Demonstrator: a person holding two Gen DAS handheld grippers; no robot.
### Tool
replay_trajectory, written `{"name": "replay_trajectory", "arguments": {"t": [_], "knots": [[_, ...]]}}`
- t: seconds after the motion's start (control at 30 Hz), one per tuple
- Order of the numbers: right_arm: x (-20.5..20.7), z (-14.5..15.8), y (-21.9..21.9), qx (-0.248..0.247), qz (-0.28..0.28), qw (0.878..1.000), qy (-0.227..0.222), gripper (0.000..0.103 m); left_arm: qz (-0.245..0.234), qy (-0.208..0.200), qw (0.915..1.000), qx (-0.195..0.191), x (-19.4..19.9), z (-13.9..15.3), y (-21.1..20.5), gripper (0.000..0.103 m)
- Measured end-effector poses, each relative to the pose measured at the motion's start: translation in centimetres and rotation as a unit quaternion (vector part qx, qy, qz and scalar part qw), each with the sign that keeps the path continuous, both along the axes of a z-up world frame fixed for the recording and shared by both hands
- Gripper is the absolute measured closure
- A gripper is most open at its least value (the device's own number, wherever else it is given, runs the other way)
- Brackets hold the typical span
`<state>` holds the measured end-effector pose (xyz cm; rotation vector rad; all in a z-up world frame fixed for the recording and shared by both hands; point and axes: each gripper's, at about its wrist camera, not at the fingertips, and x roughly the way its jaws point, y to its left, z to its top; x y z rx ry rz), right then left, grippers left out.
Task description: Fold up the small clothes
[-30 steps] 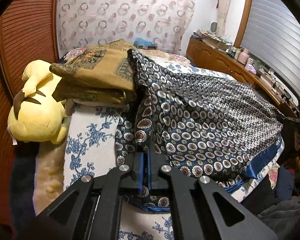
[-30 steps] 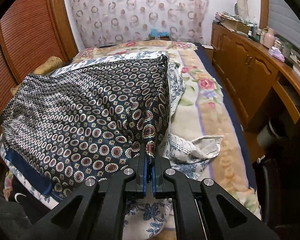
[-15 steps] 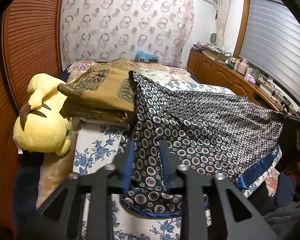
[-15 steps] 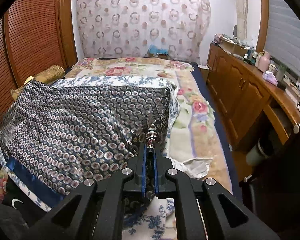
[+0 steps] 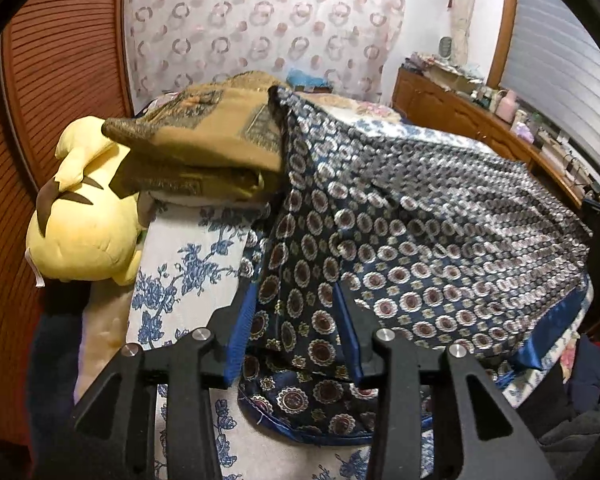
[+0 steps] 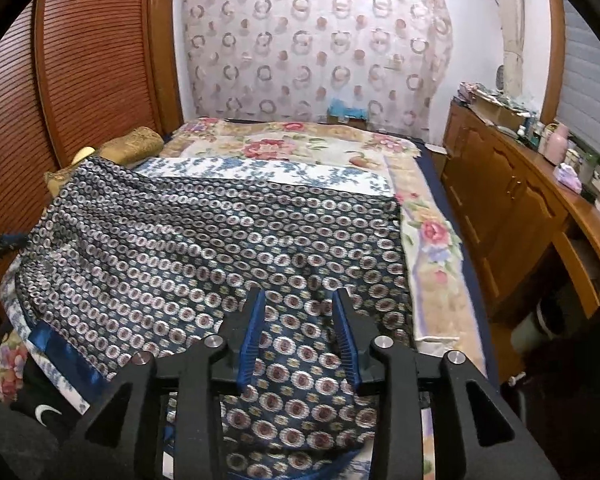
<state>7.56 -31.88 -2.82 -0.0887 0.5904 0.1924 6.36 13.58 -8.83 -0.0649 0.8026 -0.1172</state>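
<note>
1. We see the bed (image 6: 440,240), its floral cover reaching the far curtain.
2. The patterned navy cloth (image 6: 220,248) lies spread over the near half of the bed, its blue-trimmed edge hanging off the near side.
3. A folded tan blanket (image 5: 204,140) sits just beside the cloth's far left corner, touching it.
4. A yellow plush toy (image 5: 84,224) lies beside the blanket.
5. Our left gripper (image 5: 296,320) hovers with jaws wide apart, holding nothing, cloth between them.
6. Our right gripper (image 6: 298,320) likewise: jaws spread, gripping nothing.
</note>
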Motion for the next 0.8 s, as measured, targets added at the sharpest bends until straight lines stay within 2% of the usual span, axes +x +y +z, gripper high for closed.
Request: {"name": "replay_trajectory", "arguments": {"t": [0.2, 0.43, 0.5, 0.57, 0.73, 0.8], "knots": [[1.1, -2.4, 1.7, -0.002, 0.025, 0.999, 0.024, 0.066, 0.01, 0.01, 0.9999, 0.006, 0.5, -1.0, -0.1, 0.062], [5.1, -5.7, 3.9, 0.01, 0.056, 0.997, 0.059, 0.066, 0.025, 0.022, 0.9993, 0.015, 1.1, -2.2, -0.1, 0.059], [6.0, -6.4, 4.6, 0.006, 0.061, 0.996, 0.064, 0.066, 0.026, 0.025, 0.999, 0.024, 1.2, -2.5, -0.3, 0.056], [6.8, -7.0, 5.1, -0.001, 0.065, 0.996, 0.067, 0.066, 0.023, 0.024, 0.999, 0.03, 1.2, -2.7, -0.6, 0.043], [7.7, -7.3, 5.7, -0.014, 0.068, 0.996, 0.059, 0.066, 0.025, 0.019, 0.9989, 0.034, 1.2, -2.9, -1.0, 0.035], [8.0, -7.6, 6.1, -0.018, 0.074, 0.995, 0.057, 0.059, 0.026, 0.017, 0.9989, 0.035, 1.2, -2.9, -0.9, 0.034]]}}
